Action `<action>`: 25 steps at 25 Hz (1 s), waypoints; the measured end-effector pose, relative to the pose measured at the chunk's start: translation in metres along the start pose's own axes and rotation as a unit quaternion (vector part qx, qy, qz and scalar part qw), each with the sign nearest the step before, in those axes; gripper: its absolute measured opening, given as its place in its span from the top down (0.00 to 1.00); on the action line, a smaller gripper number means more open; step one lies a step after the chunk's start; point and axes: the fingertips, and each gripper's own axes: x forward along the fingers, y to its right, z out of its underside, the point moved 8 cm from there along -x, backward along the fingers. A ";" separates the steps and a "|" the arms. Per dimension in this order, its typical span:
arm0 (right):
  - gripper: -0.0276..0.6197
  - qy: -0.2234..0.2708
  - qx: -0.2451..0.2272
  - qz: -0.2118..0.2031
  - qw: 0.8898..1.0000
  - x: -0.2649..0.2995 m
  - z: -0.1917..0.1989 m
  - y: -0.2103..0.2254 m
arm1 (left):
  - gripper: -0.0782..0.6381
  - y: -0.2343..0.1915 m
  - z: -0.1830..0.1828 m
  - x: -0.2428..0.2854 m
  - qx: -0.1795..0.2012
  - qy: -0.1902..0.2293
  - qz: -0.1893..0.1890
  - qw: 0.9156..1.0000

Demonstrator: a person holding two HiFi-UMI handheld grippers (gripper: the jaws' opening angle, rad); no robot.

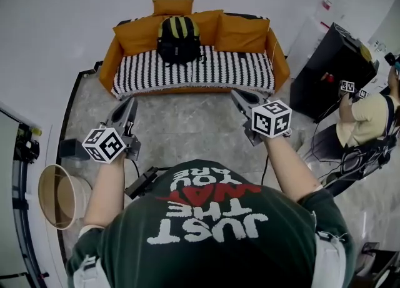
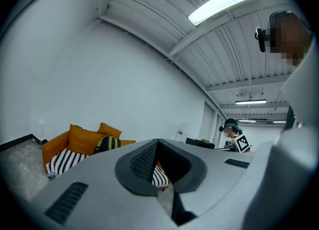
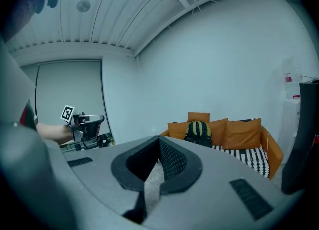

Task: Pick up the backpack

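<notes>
A black backpack with yellow stripes (image 1: 179, 39) stands upright against the cushions of an orange sofa (image 1: 275, 55) that has a black-and-white striped seat cover. It also shows in the left gripper view (image 2: 107, 144) and the right gripper view (image 3: 199, 132), far off in both. My left gripper (image 1: 129, 107) and right gripper (image 1: 240, 98) are held out over the floor, well short of the sofa, both pointing toward it. In each gripper view the jaws meet at the tips with nothing between them: left gripper (image 2: 158, 141), right gripper (image 3: 159, 139).
A round wicker basket (image 1: 59, 196) sits on the floor at the left. A black cabinet (image 1: 328, 71) stands right of the sofa, with another person (image 1: 365, 115) beside it. A black device with a cable (image 1: 142, 182) lies on the floor near me.
</notes>
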 end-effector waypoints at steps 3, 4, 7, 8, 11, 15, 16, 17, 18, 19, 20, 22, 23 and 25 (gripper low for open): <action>0.91 -0.001 0.000 -0.005 1.000 0.010 -0.001 0.009 | 0.88 -0.004 0.001 0.004 -0.001 -0.003 -0.006 1.000; 0.91 -0.002 0.001 -0.007 1.000 0.015 -0.001 0.012 | 0.88 -0.007 0.002 0.006 -0.001 -0.003 -0.007 1.000; 0.91 -0.008 -0.001 -0.010 1.000 0.037 -0.001 0.016 | 0.88 -0.028 0.000 0.014 -0.004 0.002 -0.007 1.000; 0.91 -0.010 -0.001 -0.009 1.000 0.046 -0.002 0.017 | 0.88 -0.037 -0.001 0.018 -0.007 0.003 -0.006 1.000; 0.91 -0.021 -0.001 -0.002 1.000 0.079 -0.004 0.021 | 0.88 -0.075 0.000 0.034 -0.020 0.001 -0.001 1.000; 0.91 -0.022 -0.006 0.019 1.000 0.142 -0.017 0.032 | 0.88 -0.146 -0.006 0.069 -0.026 0.000 0.021 0.999; 0.91 -0.021 -0.006 0.025 0.999 0.161 -0.023 0.034 | 0.88 -0.167 -0.011 0.080 -0.027 0.001 0.027 0.999; 0.91 -0.019 -0.003 0.030 0.999 0.181 -0.029 0.035 | 0.88 -0.188 -0.016 0.090 -0.028 0.001 0.033 0.999; 0.91 -0.016 0.002 0.033 0.999 0.200 -0.035 0.034 | 0.88 -0.209 -0.022 0.100 -0.030 -0.001 0.038 0.999; 0.91 -0.014 0.006 0.036 0.999 0.219 -0.042 0.033 | 0.88 -0.229 -0.029 0.109 -0.033 -0.004 0.043 0.999; 0.91 -0.012 0.007 0.038 0.999 0.237 -0.049 0.032 | 0.88 -0.249 -0.036 0.117 -0.035 -0.008 0.047 0.998; 0.91 -0.012 0.006 0.044 0.999 0.271 -0.063 0.030 | 0.88 -0.286 -0.050 0.130 -0.035 -0.015 0.054 0.998; 0.91 -0.012 0.006 0.046 0.999 0.287 -0.069 0.030 | 0.88 -0.303 -0.056 0.135 -0.035 -0.017 0.056 0.998; 0.91 -0.014 0.008 0.051 0.999 0.315 -0.078 0.033 | 0.88 -0.333 -0.066 0.145 -0.040 -0.018 0.059 0.997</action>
